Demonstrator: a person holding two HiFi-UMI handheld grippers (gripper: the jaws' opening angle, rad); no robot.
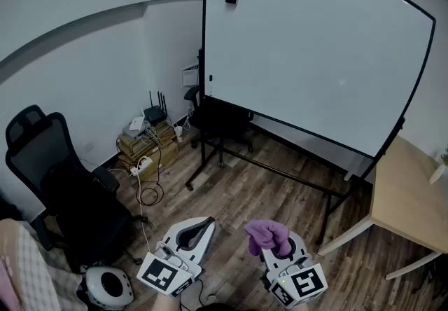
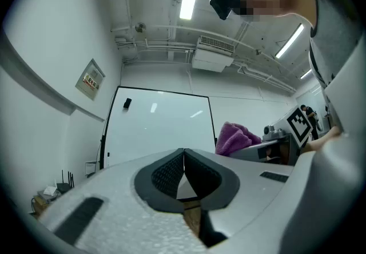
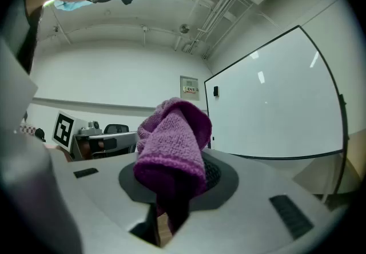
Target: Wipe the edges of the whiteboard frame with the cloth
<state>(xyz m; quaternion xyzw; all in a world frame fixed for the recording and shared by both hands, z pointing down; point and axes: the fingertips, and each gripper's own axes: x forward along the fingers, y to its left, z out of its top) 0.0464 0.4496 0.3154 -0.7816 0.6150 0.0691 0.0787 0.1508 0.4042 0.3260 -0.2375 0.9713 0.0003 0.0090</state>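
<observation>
Whiteboard (image 1: 315,50) ahead, chair (image 1: 63,190) at left, table (image 1: 409,197) at right.

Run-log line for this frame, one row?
stage: pre-wipe | right hand-held gripper: shut on purple cloth | left hand-held gripper: shut, empty | whiteboard: not yet touched

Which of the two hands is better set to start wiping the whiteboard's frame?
The right gripper: its jaws are shut on the purple cloth. The left gripper is shut and empty. Neither is near the whiteboard frame yet.

Black office chair (image 1: 42,169) at left, router (image 1: 155,115) on cardboard boxes (image 1: 145,147), wooden table (image 1: 409,197) at right
</observation>
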